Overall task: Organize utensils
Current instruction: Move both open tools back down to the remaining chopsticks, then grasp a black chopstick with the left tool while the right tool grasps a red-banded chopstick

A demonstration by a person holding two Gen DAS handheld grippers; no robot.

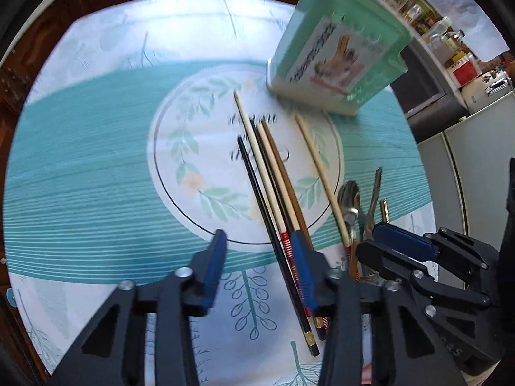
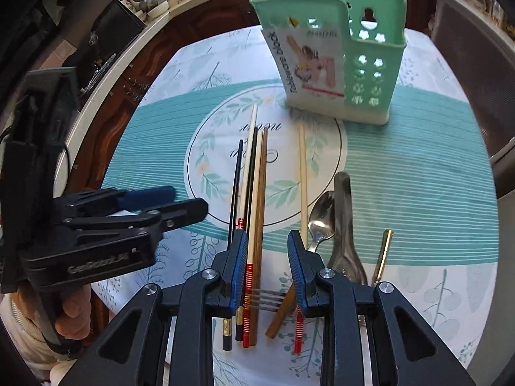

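Several chopsticks [image 1: 273,173] lie side by side on the round table, black, cream and brown; they also show in the right wrist view [image 2: 252,177]. One cream chopstick [image 2: 302,177] lies apart to their right. A spoon [image 2: 322,212], a steel ladle-like spoon [image 2: 344,218], a gold-handled utensil [image 2: 383,251] and a fork [image 2: 270,299] lie near the front. A mint green utensil holder [image 2: 363,74] stands behind, with two chopsticks in it. My left gripper [image 1: 257,251] is open above the chopstick handles. My right gripper [image 2: 267,247] is open over the brown chopstick, empty.
A teal and white floral cloth [image 1: 80,177] covers the table. The wooden table rim [image 2: 106,122] shows at the left. Shelves with jars [image 1: 434,22] and a grey cabinet [image 1: 466,148] stand beyond the table on the right.
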